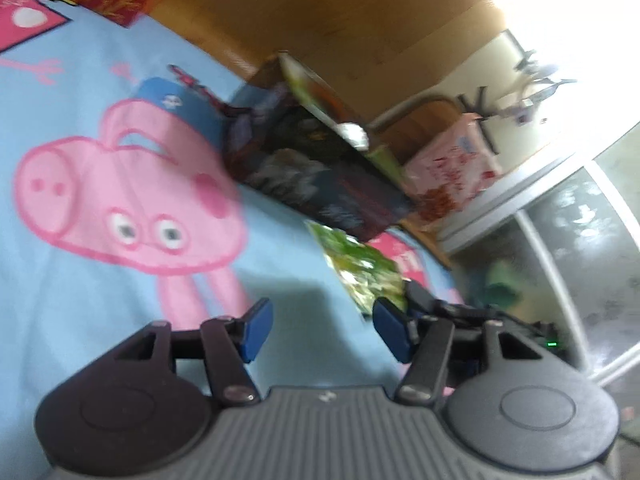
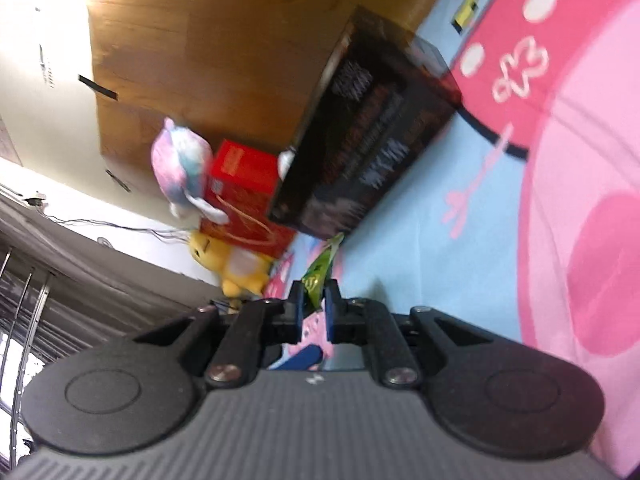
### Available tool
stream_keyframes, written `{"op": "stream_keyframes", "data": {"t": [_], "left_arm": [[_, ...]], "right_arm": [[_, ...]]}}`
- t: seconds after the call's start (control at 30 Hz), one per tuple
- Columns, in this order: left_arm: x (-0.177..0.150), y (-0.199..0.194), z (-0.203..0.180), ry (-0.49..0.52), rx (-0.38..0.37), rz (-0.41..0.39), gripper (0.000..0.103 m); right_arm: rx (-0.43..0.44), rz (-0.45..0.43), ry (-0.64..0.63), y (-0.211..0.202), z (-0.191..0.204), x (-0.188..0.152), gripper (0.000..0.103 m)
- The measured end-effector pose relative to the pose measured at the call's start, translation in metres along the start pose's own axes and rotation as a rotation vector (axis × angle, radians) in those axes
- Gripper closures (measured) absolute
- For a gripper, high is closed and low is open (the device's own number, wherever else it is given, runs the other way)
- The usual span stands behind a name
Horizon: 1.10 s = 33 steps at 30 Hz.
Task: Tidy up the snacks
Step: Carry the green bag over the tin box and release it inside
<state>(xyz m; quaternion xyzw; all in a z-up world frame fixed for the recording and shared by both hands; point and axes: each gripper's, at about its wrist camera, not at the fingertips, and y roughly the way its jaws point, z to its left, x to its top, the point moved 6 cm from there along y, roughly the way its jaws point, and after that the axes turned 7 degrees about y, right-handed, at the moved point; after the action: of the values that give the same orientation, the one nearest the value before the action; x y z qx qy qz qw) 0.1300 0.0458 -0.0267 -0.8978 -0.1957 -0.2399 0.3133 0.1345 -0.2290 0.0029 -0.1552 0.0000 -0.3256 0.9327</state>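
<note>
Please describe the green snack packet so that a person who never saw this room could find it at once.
Look at the light blue cartoon-pig blanket and find the dark box standing on it. Just in front of that box is the green snack packet, pinched by its edge in the right claw. It is the only shiny green thing on the blanket.

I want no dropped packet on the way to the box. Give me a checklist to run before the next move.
1. Right gripper shut on the green foil snack packet: ok.
2. Depth of that grip: cannot tell; only an edge is visible.
3. Left gripper open and empty: ok.
4. Dark printed cardboard box stands beyond the packet on the blue cartoon blanket: ok.
5. Room inside the box: cannot tell.
</note>
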Motion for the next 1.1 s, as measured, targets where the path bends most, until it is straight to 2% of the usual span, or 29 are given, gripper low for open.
{"op": "stream_keyframes", "data": {"t": [0.07, 0.2, 0.33, 0.47, 0.53, 0.6, 0.67, 0.7, 0.73, 0.83, 1.0, 1.1], "left_arm": [[0.006, 0.001, -0.012, 0.025, -0.029, -0.015, 0.048], [0.031, 0.013, -0.037, 0.134, 0.006, -0.031, 0.062], [0.067, 0.030, -0.055, 0.203, 0.028, -0.046, 0.063], [0.100, 0.049, -0.066, 0.243, 0.061, -0.062, 0.063], [0.114, 0.062, -0.068, 0.271, 0.096, -0.061, 0.063], [0.123, 0.076, -0.061, 0.286, 0.157, -0.044, 0.062], [0.129, 0.086, -0.056, 0.332, 0.283, -0.050, 0.062], [0.130, 0.087, -0.054, 0.358, 0.346, -0.047, 0.062], [0.132, 0.087, -0.055, 0.375, 0.377, -0.051, 0.062], [0.132, 0.075, -0.059, 0.372, 0.341, -0.093, 0.057], [0.124, 0.070, -0.076, 0.369, 0.255, -0.094, 0.057], [0.115, 0.079, -0.086, 0.432, 0.264, -0.065, 0.057]], "right_arm": [[0.009, -0.003, -0.025, 0.002, 0.008, 0.002, 0.090], [0.033, -0.020, -0.093, 0.008, 0.031, 0.012, 0.090], [0.006, -0.096, -0.206, 0.017, 0.054, 0.035, 0.090], [-0.006, -0.159, -0.256, 0.027, 0.063, 0.061, 0.090], [-0.040, -0.177, -0.279, 0.037, 0.064, 0.075, 0.090], [-0.134, -0.200, -0.400, 0.049, 0.067, 0.079, 0.086], [-0.274, -0.228, -0.593, 0.065, 0.073, 0.076, 0.081], [-0.305, -0.253, -0.648, 0.066, 0.076, 0.074, 0.079], [-0.303, -0.282, -0.674, 0.062, 0.078, 0.074, 0.077], [-0.228, -0.331, -0.641, 0.044, 0.082, 0.076, 0.075], [-0.216, -0.335, -0.603, 0.032, 0.074, 0.069, 0.075], [-0.228, -0.350, -0.569, 0.023, 0.066, 0.063, 0.075]]}}
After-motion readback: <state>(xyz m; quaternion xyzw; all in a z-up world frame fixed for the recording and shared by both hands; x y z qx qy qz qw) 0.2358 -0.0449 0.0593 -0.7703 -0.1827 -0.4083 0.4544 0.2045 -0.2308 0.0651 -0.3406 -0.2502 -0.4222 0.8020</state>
